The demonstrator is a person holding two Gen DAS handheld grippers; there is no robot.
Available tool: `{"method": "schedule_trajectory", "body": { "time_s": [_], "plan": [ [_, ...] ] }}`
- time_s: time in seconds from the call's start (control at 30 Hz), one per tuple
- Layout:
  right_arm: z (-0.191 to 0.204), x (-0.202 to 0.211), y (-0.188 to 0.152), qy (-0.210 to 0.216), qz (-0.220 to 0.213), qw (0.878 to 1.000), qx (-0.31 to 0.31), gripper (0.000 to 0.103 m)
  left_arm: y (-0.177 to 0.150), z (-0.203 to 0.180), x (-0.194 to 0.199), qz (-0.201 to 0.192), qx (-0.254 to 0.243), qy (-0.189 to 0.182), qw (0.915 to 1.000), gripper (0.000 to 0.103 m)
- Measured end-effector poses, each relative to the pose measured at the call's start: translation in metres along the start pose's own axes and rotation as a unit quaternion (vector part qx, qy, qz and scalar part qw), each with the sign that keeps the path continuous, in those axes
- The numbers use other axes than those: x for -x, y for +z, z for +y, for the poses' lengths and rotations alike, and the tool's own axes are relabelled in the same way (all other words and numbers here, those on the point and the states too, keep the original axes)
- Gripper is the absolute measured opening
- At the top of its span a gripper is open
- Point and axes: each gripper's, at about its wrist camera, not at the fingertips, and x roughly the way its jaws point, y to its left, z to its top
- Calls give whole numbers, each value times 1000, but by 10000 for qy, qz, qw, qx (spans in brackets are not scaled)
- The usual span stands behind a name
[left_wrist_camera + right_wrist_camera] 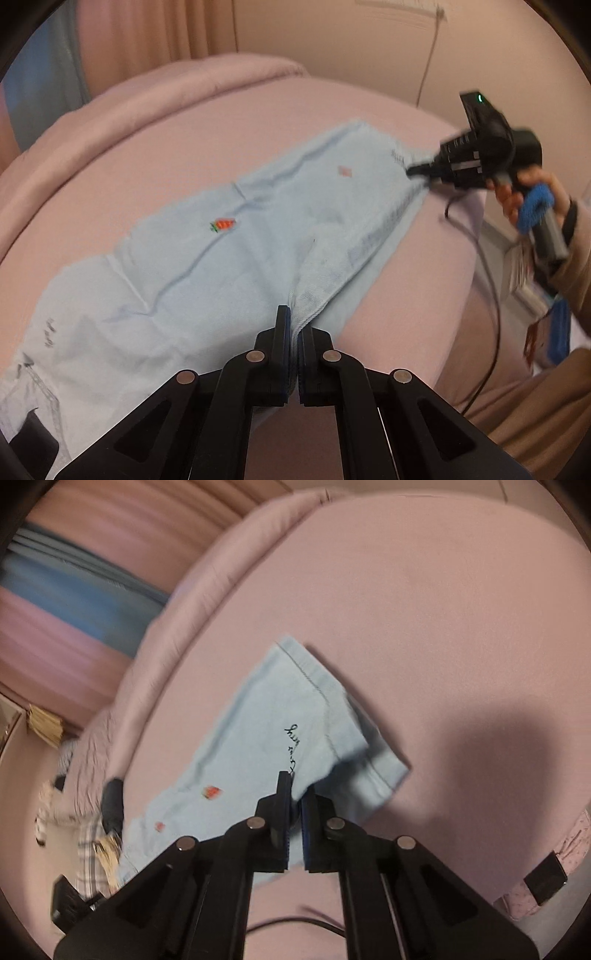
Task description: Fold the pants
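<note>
The light-blue pants point(207, 251) lie stretched across a pink bed point(155, 155), running in the left wrist view from about 8 o'clock up toward 2 o'clock. A small orange carrot print point(222, 224) sits near their middle.

The left gripper point(293, 328) points steeply down at the near edge of the pants, its jaws pinched together on a bunched fold of the blue cloth that rises between the pads.

At 2 o'clock in that view, the right gripper point(412, 170) meets the far end of the pants, its tip at the cloth's corner. A hand point(524, 195) wraps its handle, wrist bent, the beige sleeve point(576, 266) trailing toward 4 o'clock; a black cable point(491, 295) hangs from it.

The right wrist view shows that gripper point(295, 801) angled down over the hem end point(332, 701), which has black script lettering point(291, 746). Its jaws stand narrow, closed on the edge of the blue fabric. The cloth spreads from them toward 11 o'clock, and a dark shadow point(498, 760) falls on the bed at 3 o'clock.
</note>
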Motion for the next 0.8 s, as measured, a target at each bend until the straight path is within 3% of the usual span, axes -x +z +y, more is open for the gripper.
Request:
{"method": "schedule_trajectory", "body": {
  "time_s": [0.13,0.23,0.27,0.3,0.33,0.4,0.43,0.5,0.6,0.8],
  "plan": [
    [-18,-8,5,350,101,9980,-508,7,-9,-4,-3,103,-12,62,9999,1],
    [-18,9,12,370,71,9982,-460,21,-9,3,15,-97,131,-179,9997,3],
    [-16,18,14,330,-2,9986,-407,32,-10,8,24,-224,208,-266,9992,5],
    [-15,28,16,301,-112,9989,-350,38,-11,15,34,-362,329,-365,9981,11],
    [-14,36,18,277,-230,9989,-311,40,-13,28,47,-560,556,-423,9960,24],
    [-19,48,18,-48,-442,9986,-293,52,-16,51,58,-784,950,-286,9920,42],
    [-21,48,16,-117,-468,9984,-305,52,-20,66,65,-891,1185,-187,9888,44],
    [-28,44,15,-134,-396,9981,-442,52,-31,99,74,-973,1769,131,9793,44],
    [-30,30,14,-18,-240,9982,-548,52,-60,147,85,-975,2583,723,9584,44],
    [-21,13,22,84,-215,9985,-493,49,-133,213,107,-862,3968,1556,9005,44]
  ]
}}
